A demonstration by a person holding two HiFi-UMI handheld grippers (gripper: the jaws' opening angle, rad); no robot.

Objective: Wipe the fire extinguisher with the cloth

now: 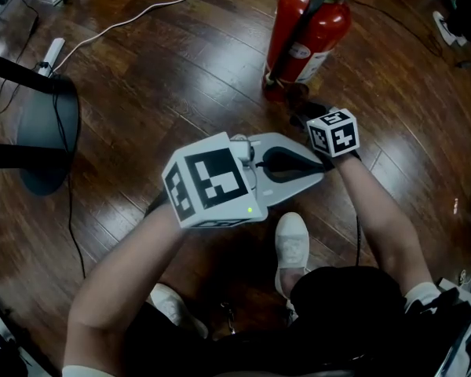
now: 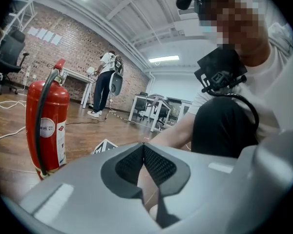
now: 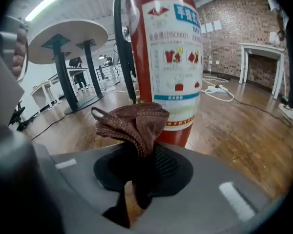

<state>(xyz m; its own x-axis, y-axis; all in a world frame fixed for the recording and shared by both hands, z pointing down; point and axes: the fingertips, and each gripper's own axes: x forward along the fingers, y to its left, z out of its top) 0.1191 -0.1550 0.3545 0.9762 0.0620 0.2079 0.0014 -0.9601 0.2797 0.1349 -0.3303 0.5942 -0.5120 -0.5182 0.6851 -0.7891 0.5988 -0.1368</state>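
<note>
While the right tool [image 3: 145, 156] is clamped on a brown knitted cloth [image 3: 132, 123], the bunched fabric stands up out of its closed pads and its loose folds spread just above the tool's tip. The red fire extinguisher [image 1: 308, 30] stands upright on the wooden floor [image 3: 234, 126] straight ahead of this tool and close behind the cloth. From the right gripper view the fabric overlaps the lower edge of the white label [image 3: 175, 48], but whether it touches the cylinder cannot be told. A black hose [image 3: 121, 48] runs down the cylinder on the side left of the label. Farther off to this tool's left stands a round white desk [image 3: 68, 39] on dark legs.

The left tool [image 2: 143, 147] has its jaws together, the ribbed pads meeting at the tip with nothing between them. The extinguisher stands ahead and to the left of this tool, well apart from it. In the head view the left tool lies crosswise in front of the person, its tip just beside the right tool's marker cube [image 1: 334, 132] and near the right forearm [image 1: 381, 218]. A white shoe [image 1: 292, 242] rests on the floor under that tip, and a white cable [image 1: 153, 8] trails across the boards beyond both tools.
</note>
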